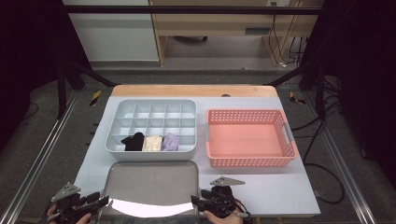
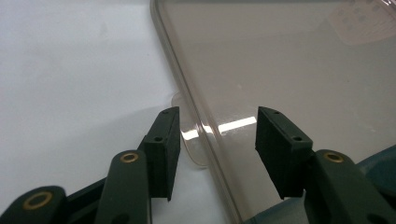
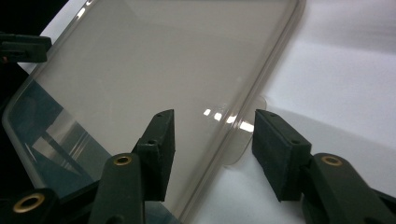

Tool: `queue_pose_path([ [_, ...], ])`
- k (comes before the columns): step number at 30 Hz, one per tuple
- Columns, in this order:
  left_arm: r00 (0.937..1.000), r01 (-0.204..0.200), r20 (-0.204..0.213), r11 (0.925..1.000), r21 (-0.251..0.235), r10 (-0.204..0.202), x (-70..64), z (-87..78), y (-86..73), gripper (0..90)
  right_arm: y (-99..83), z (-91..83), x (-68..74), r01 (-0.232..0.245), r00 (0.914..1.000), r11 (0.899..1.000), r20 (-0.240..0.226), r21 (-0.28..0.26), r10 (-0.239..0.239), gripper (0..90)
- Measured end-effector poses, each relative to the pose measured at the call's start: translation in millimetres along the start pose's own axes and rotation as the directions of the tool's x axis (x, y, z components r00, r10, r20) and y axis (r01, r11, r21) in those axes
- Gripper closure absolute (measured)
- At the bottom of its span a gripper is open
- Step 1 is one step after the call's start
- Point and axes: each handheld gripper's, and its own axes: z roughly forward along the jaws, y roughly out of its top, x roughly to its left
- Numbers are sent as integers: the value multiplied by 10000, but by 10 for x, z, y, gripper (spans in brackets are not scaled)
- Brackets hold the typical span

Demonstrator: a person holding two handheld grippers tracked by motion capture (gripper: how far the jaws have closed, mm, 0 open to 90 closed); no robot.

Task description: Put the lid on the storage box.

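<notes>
I am holding both hand-held grippers, left [image 2: 217, 140] and right [image 3: 214, 142], open astride the clear lid's [image 1: 152, 186] side tabs, so uneven closing risks tilting it.

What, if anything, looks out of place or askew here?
Nothing stands out. The clear lid lies flat before the divided organizer; three rolled socks sit tidily in its front row, and the pink basket stands square beside it.

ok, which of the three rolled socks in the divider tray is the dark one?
The black sock, leftmost in the front row; cream and lilac sit to its right.
</notes>
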Motion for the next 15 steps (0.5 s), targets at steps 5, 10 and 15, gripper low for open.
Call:
queue_pose_path([
  [5,10000,-61,-70,10000,22,61,-12,1,-1,488,-35,-21,-4,-156,9998,9999,-83,-25,155,517],
  [10,9999,-112,-114,9999,28,112,-23,5,-2,484,-32,-18,5,-495,9988,9987,47,-79,496,541],
  [15,9999,-126,-117,9999,35,127,-25,5,-1,479,16,-11,-26,-1089,9940,9941,59,13,1089,575],
])
